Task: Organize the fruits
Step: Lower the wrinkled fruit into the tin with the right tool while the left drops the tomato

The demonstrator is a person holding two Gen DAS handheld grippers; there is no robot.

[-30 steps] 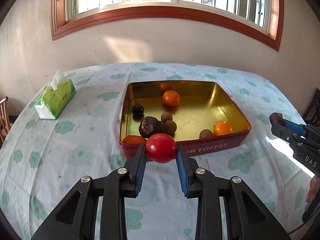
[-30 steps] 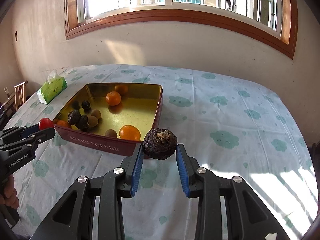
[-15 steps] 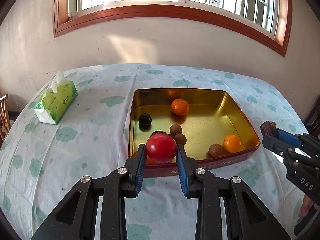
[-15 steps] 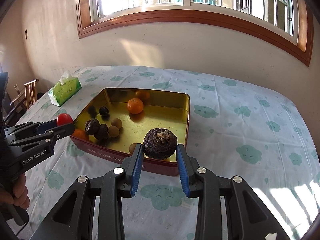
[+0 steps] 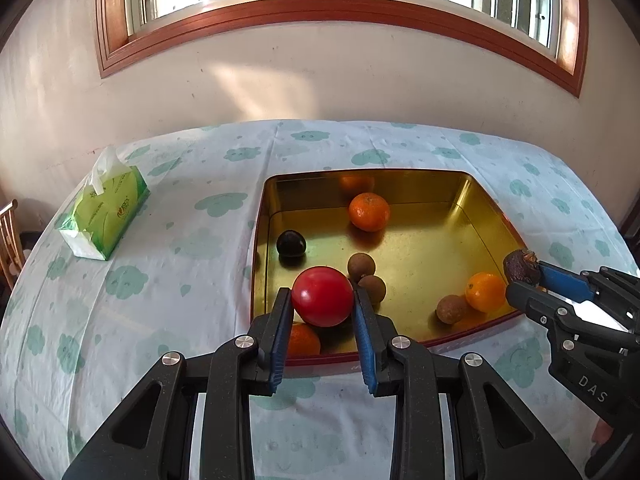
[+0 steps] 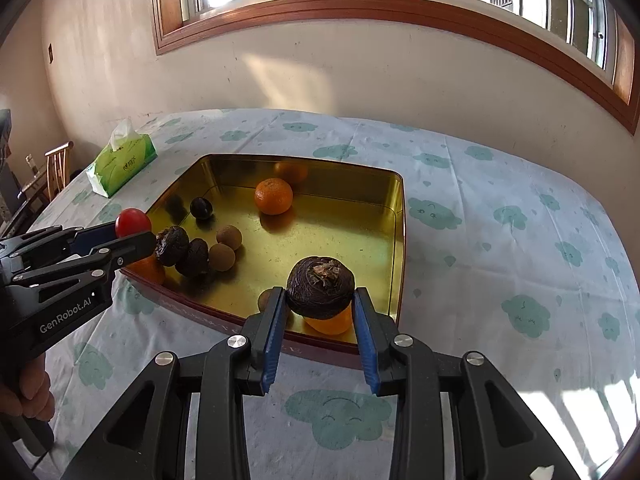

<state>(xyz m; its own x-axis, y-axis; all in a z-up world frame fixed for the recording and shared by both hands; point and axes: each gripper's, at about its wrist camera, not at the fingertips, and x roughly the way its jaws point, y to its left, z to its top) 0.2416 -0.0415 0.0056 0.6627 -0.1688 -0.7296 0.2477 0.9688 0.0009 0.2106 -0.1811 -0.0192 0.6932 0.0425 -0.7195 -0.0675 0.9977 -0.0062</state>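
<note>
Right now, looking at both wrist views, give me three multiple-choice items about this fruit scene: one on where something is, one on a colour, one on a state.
1. Where does the tissue pack lie?
A. Inside the tin
B. On the tablecloth, left of the tin
C. On a chair

2. What colour is the round fruit in the left tongs?
A. Red
B. Green
C. Yellow

3. What state are the right tongs in?
A. Open and empty
B. Shut on a dark wrinkled fruit
C. Shut on a mandarin

Answers:
1. B: the pack sits on the cloud-print cloth, apart from the gold tin.
2. A: it is glossy red between the blue pads.
3. B: the pads clamp the dark wrinkled fruit above the tin's near edge.
</note>
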